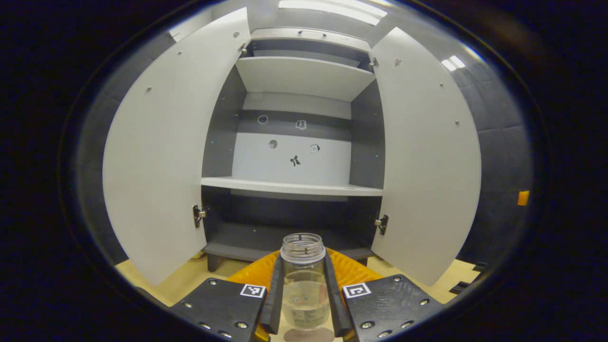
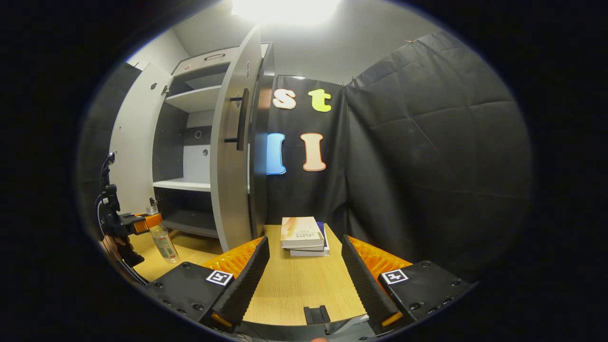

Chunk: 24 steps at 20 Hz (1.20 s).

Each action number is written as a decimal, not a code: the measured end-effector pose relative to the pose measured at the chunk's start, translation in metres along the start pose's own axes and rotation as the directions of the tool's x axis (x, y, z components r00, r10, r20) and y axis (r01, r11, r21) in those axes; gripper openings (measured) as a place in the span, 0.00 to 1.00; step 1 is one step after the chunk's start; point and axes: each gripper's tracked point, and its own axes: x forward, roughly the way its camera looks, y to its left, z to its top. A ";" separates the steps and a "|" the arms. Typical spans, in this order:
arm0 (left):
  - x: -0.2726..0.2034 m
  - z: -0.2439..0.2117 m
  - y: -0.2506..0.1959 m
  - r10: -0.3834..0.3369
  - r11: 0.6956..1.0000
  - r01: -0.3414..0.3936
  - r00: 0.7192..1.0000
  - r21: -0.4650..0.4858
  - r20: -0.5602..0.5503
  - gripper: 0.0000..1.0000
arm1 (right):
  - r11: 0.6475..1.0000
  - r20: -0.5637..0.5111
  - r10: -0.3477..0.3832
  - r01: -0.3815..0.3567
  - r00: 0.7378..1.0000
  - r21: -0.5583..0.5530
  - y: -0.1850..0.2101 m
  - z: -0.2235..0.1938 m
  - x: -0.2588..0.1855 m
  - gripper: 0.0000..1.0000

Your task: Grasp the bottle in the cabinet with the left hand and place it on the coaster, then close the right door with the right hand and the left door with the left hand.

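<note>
Right, the left gripper (image 1: 304,294) has the clear, lidless plastic bottle (image 1: 303,280) squeezed between its two fingers, pads pressed flat on either side of the body below the threaded neck. The bottle stands upright, out in front of the grey cabinet (image 1: 294,156), just above a round greyish coaster (image 1: 308,335) peeking in under its base at the bottom of the left gripper view; whether it touches down yet, I cannot tell. There's a little water in the lower part, so I'd call it light but sloshy, and with no cap it has to stay level. The wall looks thin and smooth: likely slippery and a bit squashy, so a mid-body hold like this one seems the sensible place, firm without crushing.

From the right gripper view, the same bottle (image 2: 164,243) hangs in the far gripper over the pale wooden table (image 2: 294,280). The right gripper (image 2: 304,280) is spread wide with nothing between its fingers, looking at a stack of books (image 2: 304,235) beside the open right door (image 2: 232,166). The left door (image 1: 166,152) also stands open.
</note>
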 end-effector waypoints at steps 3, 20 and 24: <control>-0.002 -0.022 -0.003 -0.001 1.000 0.001 1.000 0.004 -0.027 0.44 | 1.000 -0.012 0.001 -0.001 1.000 -0.014 0.000 -0.001 0.000 0.98; -0.015 -0.101 0.000 0.071 0.997 -0.073 0.988 -0.010 -0.139 0.45 | 0.997 -0.046 0.049 -0.051 0.998 -0.050 0.016 -0.004 0.014 0.98; -0.026 -0.094 -0.008 0.067 0.998 -0.066 0.988 0.008 -0.141 0.60 | 0.997 -0.039 0.072 -0.074 0.997 -0.035 0.023 -0.001 0.019 0.98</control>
